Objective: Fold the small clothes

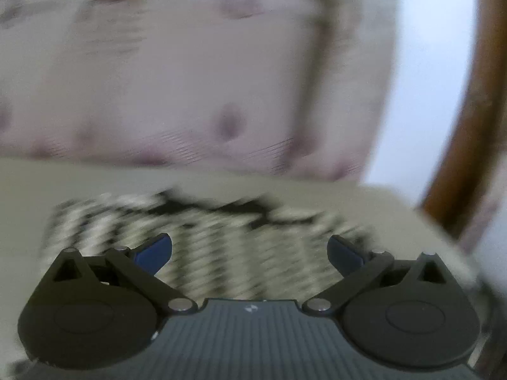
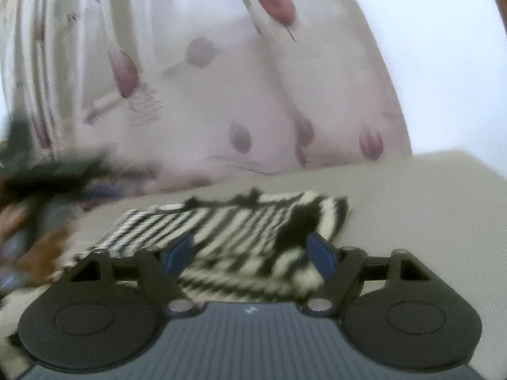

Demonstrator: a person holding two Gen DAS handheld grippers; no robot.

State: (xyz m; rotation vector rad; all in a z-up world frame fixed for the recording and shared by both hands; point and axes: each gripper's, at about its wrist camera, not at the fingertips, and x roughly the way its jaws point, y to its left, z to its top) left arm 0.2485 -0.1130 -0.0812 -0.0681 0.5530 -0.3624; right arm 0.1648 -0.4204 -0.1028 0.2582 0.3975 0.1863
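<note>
**Striped garment flat on the beige surface, both grippers spread above it**

A pale curtain printed with pink tulips [image 2: 221, 95] hangs behind a flat beige tabletop [image 2: 412, 196]. On that tabletop lies the black-and-white striped knit garment [image 2: 228, 231], spread flat though blurred. The left gripper [image 1: 250, 250] has its blue-padded fingers wide apart, the garment beneath and between them, unpinched. The right gripper [image 2: 253, 251] likewise stands parted over the garment's near edge, gripping nothing.
</note>
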